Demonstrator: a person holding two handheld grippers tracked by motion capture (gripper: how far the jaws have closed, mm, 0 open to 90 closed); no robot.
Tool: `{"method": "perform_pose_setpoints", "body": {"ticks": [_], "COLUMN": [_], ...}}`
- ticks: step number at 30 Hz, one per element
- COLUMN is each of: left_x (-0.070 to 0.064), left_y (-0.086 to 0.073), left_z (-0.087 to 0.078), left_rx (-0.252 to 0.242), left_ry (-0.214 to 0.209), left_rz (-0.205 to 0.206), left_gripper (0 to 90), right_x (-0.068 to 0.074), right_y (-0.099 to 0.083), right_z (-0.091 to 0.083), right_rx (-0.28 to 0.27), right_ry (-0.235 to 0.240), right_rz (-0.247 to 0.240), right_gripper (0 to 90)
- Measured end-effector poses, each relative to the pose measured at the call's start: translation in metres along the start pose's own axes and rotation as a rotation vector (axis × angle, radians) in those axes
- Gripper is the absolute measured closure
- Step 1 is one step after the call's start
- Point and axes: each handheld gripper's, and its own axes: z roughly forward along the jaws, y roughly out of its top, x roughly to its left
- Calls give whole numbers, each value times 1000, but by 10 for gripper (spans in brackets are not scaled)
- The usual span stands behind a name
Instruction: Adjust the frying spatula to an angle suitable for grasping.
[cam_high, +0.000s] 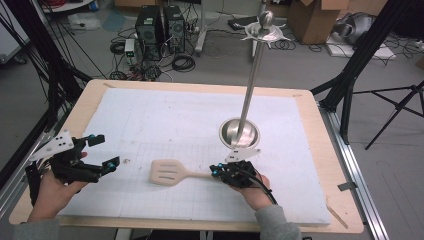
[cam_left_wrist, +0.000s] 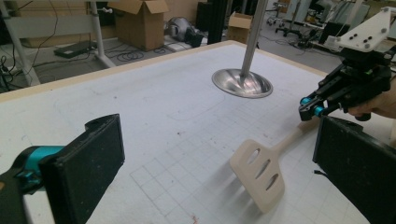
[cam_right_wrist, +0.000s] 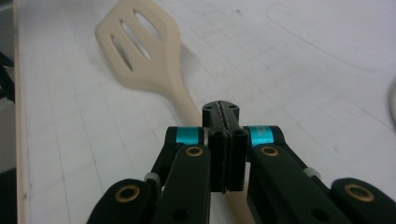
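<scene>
Pale cream in colour, a slotted spatula (cam_high: 171, 172) lies on the white gridded mat (cam_high: 150, 120), its flat blade with three long slots pointing toward the person's left and its thin handle running right into the right gripper (cam_high: 216, 172). That gripper's jaws are pressed together on the handle; in the right gripper view (cam_right_wrist: 223, 122) the two black jaws meet with the handle passing between and below them, and the blade (cam_right_wrist: 140, 46) stretches away ahead. The person's right hand (cam_high: 252, 190) holds the gripper from behind, a black cable looping over the wrist. Just beyond this gripper stands a metal stand (cam_high: 252, 70), a tall thin pole rising from a round dished base (cam_high: 239, 132) on the mat, with a ball and star-shaped piece at its top. Well apart to the left, the left gripper (cam_high: 102, 152) is held in the left hand (cam_high: 52, 192) near the table's edge, its jaws spread wide and holding nothing; in the left gripper view (cam_left_wrist: 219, 158) the spatula (cam_left_wrist: 261, 172) and the stand's base (cam_left_wrist: 242, 84) show between its two black pads. The mat rests on a light wooden table (cam_high: 85, 107).
</scene>
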Motion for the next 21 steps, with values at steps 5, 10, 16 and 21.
{"method": "perform_pose_setpoints", "body": {"ticks": [5,10,16,21], "left_x": [-1,-3,-2,-1], "left_y": [2,5,5,5], "left_z": [5,6,8,7], "left_rx": [4,-4,-2,-8], "left_ry": [-42,-43,-45,-42], "left_rz": [0,10,12,4], "left_gripper": [24,24,24,24], "right_x": [-6,-14,-20,-22], "right_y": [-20,-33,-45,-51], "right_z": [-31,-59,-69,-64], "right_rx": [-12,-14,-15,33], "right_ry": [-21,-6,47,45], "right_rz": [45,26,-21,-55], "right_gripper": [900,900,900,900]}}
